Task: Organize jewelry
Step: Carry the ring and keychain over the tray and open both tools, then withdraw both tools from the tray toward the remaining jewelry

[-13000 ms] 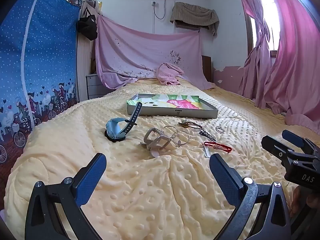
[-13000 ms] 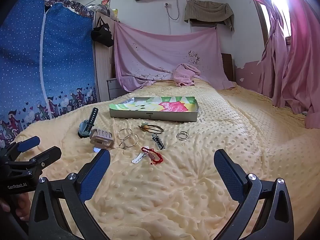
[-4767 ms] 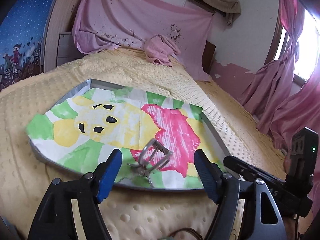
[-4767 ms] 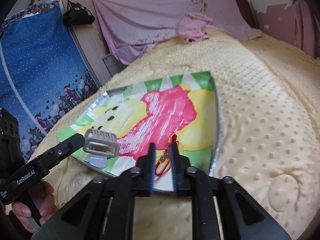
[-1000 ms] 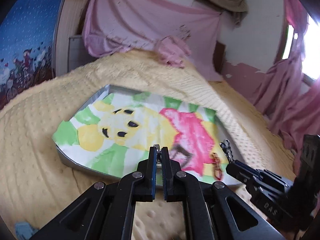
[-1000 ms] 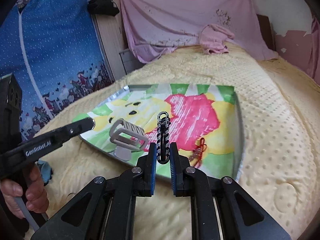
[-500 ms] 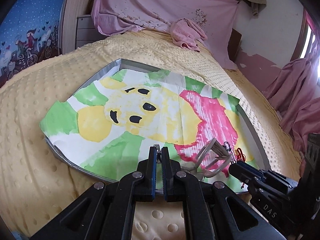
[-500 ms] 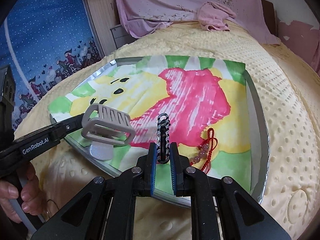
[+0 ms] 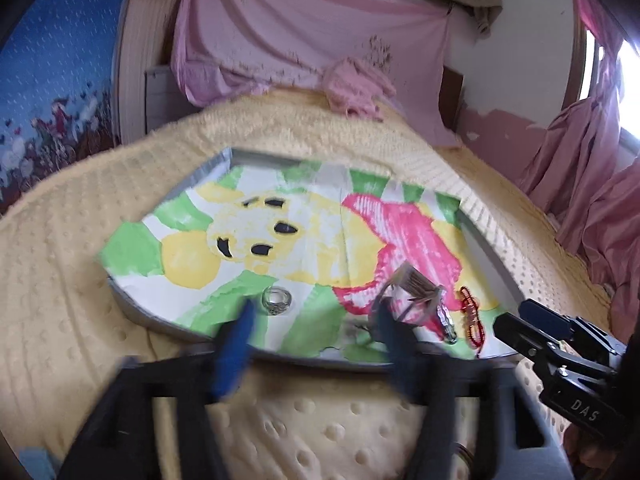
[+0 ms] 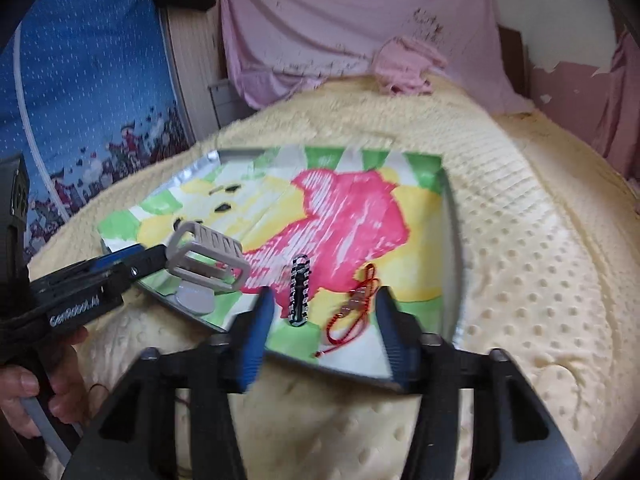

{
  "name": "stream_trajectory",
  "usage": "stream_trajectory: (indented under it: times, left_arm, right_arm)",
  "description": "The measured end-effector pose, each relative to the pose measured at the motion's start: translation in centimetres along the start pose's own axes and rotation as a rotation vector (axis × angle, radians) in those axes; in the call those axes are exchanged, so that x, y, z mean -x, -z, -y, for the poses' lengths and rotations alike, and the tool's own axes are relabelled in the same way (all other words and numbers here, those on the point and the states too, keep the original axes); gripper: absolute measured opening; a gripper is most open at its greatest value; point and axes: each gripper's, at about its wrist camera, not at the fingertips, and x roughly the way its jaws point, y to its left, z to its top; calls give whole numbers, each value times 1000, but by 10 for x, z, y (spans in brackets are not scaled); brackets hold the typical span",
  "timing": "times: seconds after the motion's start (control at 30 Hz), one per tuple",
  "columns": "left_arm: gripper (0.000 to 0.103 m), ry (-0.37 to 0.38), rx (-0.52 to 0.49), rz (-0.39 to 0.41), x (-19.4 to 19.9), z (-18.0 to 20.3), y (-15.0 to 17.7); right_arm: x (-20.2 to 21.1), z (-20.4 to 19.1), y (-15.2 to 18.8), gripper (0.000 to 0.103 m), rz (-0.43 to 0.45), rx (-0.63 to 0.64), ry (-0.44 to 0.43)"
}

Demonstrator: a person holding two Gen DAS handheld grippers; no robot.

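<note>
With both claws opening and nothing between the jaws, the left claw (image 9: 312,332) leaving the ring (image 9: 276,300) and the right claw (image 10: 322,322) the black chain (image 10: 300,294) on the tray (image 10: 454,248), each should lift straight clear to avoid snagging the red bracelet (image 10: 354,306).

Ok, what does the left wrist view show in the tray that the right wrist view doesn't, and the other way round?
Only the left wrist view shows the clear ring lying on the tray's painted paper liner, between the opening jaws of the left hand-held gripper.

Only the right wrist view shows a hand gripping the left tool's handle.

Both show the grey hair claw, the black-and-silver chain bracelet and the red cord bracelet lying in the tray. In its own view the right hand-held gripper is opening, with the chain bracelet lying free.
</note>
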Motion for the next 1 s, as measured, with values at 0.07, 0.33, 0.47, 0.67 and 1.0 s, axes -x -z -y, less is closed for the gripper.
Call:
stream_trajectory:
  times: [0.07, 0.33, 0.47, 0.67, 1.0]
  left_arm:
    - [74, 14, -11, 32, 12, 4, 4]
    - [91, 50, -26, 125, 61, 12, 20]
    - [98, 61, -38, 165, 90, 12, 34]
    - [103, 68, -57, 214, 135, 2, 61]
    - [103, 91, -72, 162, 161, -2, 103]
  right_arm:
    - [13, 3, 3, 49, 27, 1, 26]
    - [78, 17, 18, 78, 155, -15, 18]
    - [114, 16, 33, 91, 212, -7, -4]
    - [156, 8, 56, 101, 271, 48, 5]
    - [174, 4, 87, 101, 221, 59, 5]
